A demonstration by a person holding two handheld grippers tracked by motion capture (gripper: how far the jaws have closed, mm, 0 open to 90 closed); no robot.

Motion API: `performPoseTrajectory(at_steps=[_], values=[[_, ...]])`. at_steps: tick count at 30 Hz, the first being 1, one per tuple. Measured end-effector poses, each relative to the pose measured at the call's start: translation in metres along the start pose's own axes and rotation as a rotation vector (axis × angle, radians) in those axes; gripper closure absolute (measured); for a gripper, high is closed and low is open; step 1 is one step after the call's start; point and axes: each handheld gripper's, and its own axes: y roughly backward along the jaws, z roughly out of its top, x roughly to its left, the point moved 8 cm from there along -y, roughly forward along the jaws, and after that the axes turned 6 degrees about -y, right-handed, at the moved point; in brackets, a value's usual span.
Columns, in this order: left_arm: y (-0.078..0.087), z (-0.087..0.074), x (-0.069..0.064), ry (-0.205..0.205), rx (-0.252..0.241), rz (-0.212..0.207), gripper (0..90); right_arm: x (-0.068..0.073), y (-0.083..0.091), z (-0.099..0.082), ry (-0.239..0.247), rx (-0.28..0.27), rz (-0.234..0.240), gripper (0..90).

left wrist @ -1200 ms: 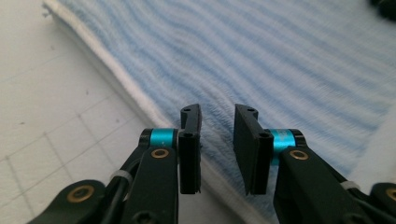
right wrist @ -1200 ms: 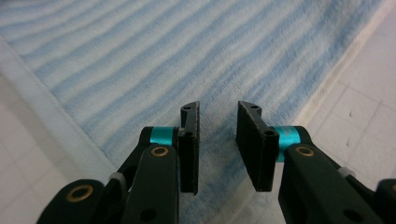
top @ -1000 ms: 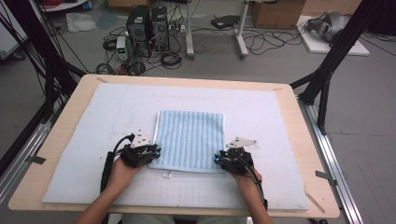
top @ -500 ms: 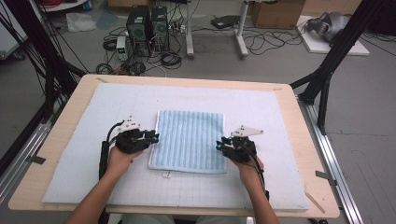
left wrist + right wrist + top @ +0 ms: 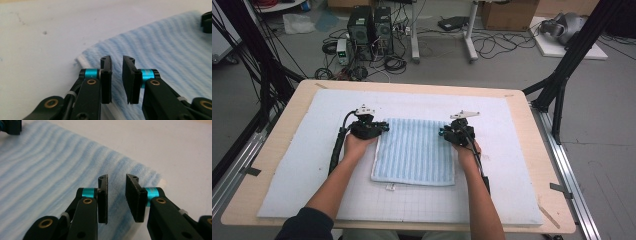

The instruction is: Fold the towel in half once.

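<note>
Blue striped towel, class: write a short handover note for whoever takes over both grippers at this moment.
Left gripper: jaws narrowly apart, just been closing, nothing pinched, over the far left corner of the blue striped towel.
Right gripper: the same, over the far right corner.
Towel: flat on the white mat.
Done: both grippers at the far corners.
Left: grip the corners; probably fold.

both forearms reach forward and level; the left gripper [image 5: 382, 126] and right gripper [image 5: 443, 132] face inward, jaws just closing to a narrow gap, nothing pinched.
</note>
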Motion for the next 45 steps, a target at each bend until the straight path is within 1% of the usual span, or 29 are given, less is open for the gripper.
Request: performPoseTrajectory(at_steps=[1,3,5,7,8,9,10,11,13,14,15,17,18,19,20,22,23,25,27,29,30,31,34,37,39,41,42,43,45], values=[[-0.003,-0.001,0.002,0.0,0.008,0.01,76.6,-0.002,-0.004,-0.001,0.008,0.009,-0.013,72.1],[-0.007,-0.004,0.003,-0.002,0.023,0.025,76.6,-0.008,-0.008,-0.005,-0.008,0.029,-0.029,72.4],[-0.008,-0.005,0.004,-0.013,0.036,0.04,77.1,-0.012,-0.008,-0.005,-0.034,0.018,-0.037,72.5],[-0.009,-0.005,0.005,-0.024,0.038,0.051,77.5,-0.018,-0.006,-0.005,-0.02,0.019,-0.087,73.8],[-0.009,-0.005,0.005,-0.023,0.038,0.054,77.7,-0.019,-0.006,-0.005,-0.041,0.018,-0.074,73.8],[-0.009,-0.004,0.005,-0.021,0.037,0.055,77.3,-0.02,-0.005,-0.006,-0.044,0.02,-0.074,73.9],[-0.008,-0.004,0.006,-0.015,0.033,0.059,75.2,-0.022,-0.004,-0.005,-0.038,0.02,-0.085,73.8],[-0.006,-0.004,0.008,-0.015,0.036,0.067,69.0,-0.023,-0.002,-0.005,-0.042,0.022,-0.091,72.9],[-0.001,-0.004,0.01,0.009,0.025,0.071,61.5,-0.025,0.004,-0.004,-0.055,0.01,-0.087,71.2],[0.003,-0.003,0.011,0.015,0.002,0.061,60.5,-0.025,0.009,-0.003,-0.072,-0.009,-0.076,70.2],[0.007,-0.002,0.012,0.017,-0.019,0.053,60.2,-0.026,0.014,-0.002,-0.069,-0.027,-0.064,68.2],[0.015,-0.003,0.013,0.024,-0.033,0.039,60.3,-0.025,0.023,-0.002,-0.065,-0.044,-0.043,63.3],[0.019,-0.004,0.013,0.026,-0.04,0.029,60.3,-0.024,0.028,-0.002,-0.056,-0.045,-0.038,62.2],[0.022,-0.003,0.012,0.034,-0.062,0.016,60.1,-0.023,0.032,-0.002,-0.035,-0.053,-0.038,61.5],[0.027,-0.002,0.012,0.028,-0.084,0.009,58.7,-0.021,0.036,-0.003,-0.028,-0.059,-0.029,59.3],[0.033,-0.003,0.01,0.039,-0.101,-0.019,53.2,-0.019,0.046,-0.003,-0.024,-0.074,-0.017,56.4],[0.035,-0.005,0.007,0.049,-0.095,-0.042,51.9,-0.017,0.05,-0.004,-0.017,-0.081,-0.012,52.9],[0.04,-0.007,0.002,0.046,-0.1,-0.084,47.6,-0.015,0.058,-0.008,-0.028,-0.078,-0.002,45.7],[0.047,-0.007,0.0,0.036,-0.128,-0.087,41.5,-0.011,0.063,-0.013,-0.03,-0.044,0.011,38.0],[0.055,-0.007,-0.001,0.048,-0.156,-0.09,34.8,-0.007,0.072,-0.015,-0.025,-0.079,0.016,34.9],[0.058,-0.007,-0.002,0.054,-0.166,-0.085,29.3,-0.005,0.076,-0.017,-0.017,-0.083,0.019,32.2],[0.062,-0.007,-0.004,0.056,-0.17,-0.105,26.0,-0.004,0.08,-0.018,-0.01,-0.088,0.018,29.6],[0.072,-0.008,-0.011,0.038,-0.192,-0.143,26.7,-0.001,0.089,-0.025,0.002,-0.097,0.034,24.6],[0.083,-0.008,-0.018,0.0,-0.234,-0.168,20.8,0.002,0.096,-0.036,0.023,-0.084,0.05,21.0],[0.088,-0.01,-0.021,-0.016,-0.248,-0.171,19.3,0.002,0.099,-0.042,0.032,-0.083,0.057,17.0],[0.092,-0.012,-0.023,-0.034,-0.267,-0.166,19.4,0.001,0.103,-0.044,0.02,-0.101,0.051,12.3],[0.094,-0.013,-0.024,-0.036,-0.284,-0.161,19.3,0.0,0.104,-0.044,0.024,-0.108,0.046,12.1],[0.096,-0.013,-0.024,-0.052,-0.291,-0.157,19.3,-0.001,0.106,-0.043,0.028,-0.116,0.044,12.0],[0.098,-0.012,-0.025,-0.062,-0.315,-0.171,19.6,0.0,0.111,-0.04,0.033,-0.14,0.049,11.7]])
